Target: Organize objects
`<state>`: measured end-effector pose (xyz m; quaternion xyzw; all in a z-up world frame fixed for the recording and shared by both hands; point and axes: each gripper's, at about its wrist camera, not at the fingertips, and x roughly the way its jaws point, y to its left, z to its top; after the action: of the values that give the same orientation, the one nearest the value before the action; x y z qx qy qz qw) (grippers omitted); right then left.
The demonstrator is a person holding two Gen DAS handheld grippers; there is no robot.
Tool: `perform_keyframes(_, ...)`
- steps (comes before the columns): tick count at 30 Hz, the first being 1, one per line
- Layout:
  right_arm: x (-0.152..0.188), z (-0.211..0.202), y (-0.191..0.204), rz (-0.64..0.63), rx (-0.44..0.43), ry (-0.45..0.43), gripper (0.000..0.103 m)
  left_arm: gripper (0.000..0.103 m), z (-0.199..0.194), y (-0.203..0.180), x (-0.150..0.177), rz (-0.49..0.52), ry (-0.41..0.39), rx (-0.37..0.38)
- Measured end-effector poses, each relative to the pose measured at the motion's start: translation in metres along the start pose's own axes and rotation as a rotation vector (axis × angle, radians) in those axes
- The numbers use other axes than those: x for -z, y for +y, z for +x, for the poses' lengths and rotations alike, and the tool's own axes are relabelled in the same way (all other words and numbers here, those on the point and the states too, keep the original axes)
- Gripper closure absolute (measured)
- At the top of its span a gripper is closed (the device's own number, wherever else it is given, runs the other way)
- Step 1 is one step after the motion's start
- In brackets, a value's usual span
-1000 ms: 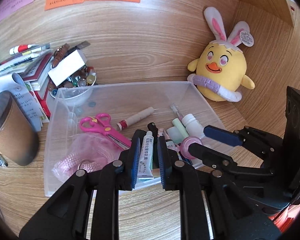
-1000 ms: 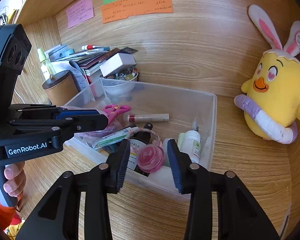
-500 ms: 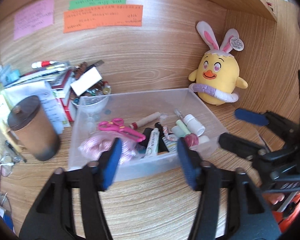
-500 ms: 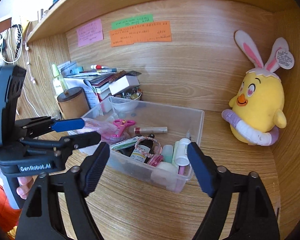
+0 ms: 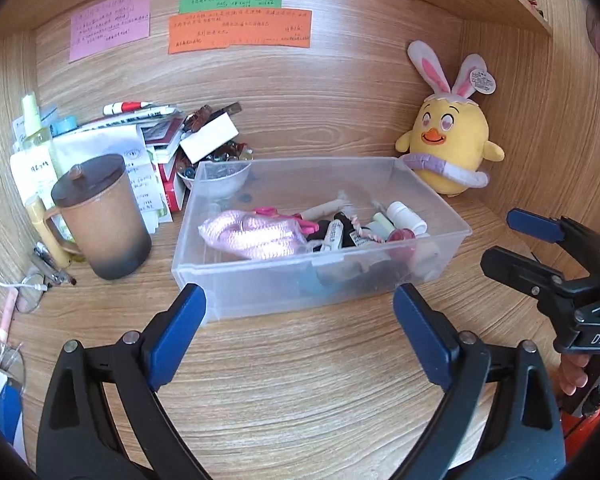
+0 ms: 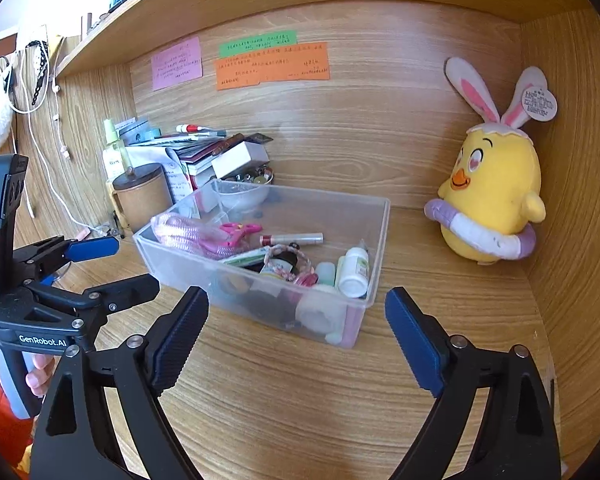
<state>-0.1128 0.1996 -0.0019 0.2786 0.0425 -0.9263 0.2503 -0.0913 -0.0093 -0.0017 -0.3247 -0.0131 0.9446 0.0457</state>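
Far left of the desk: a clutter pile w/ a pale spray bottle, papers and a stack of books, a red-capped marker on top. In front of it stands a brown lidded mug, upright, handle toward the left; eyeglasses lie on the wood just beside its base. On the back wall: pink sticky note, green note directly above an orange note.

Left gripper sits low at center of its own view, fingers spread wide apart, nothing between them, hovering short of the near wall of the clear plastic bin. Seen from the right wrist cam it's at far left, left gripper, also spread.

Bin is mid-desk, between mug and plush. Inside, L to R: pink mesh pouch, pink scissors behind it, a white ointment tube, a dark bottle w/ braided hair tie, white pill bottle at the right end. A glass bowl of small bits sits behind the bin's left rear corner, seen through the wall.

Right gripper is likewise agape and empty, near the bin's front right corner, not touching. In the left cam the right gripper shows at the right edge.

Yellow chick plush w/ bunny ears sits upright in the right rear corner, just beside the bin.
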Motion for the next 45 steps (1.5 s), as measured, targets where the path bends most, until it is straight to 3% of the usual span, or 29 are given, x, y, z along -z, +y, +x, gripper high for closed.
perform_keyframes(10,0.012,0.002,0.005,0.015,-0.016,0.024,0.014,0.007,0.000,-0.001,0.014,-0.009,-0.001,-0.010)
perform_keyframes(45,0.008,-0.001,0.009,0.024,-0.031,0.013,0.008,0.005,-0.009,-0.004,0.011,0.001,-0.037,-0.013)
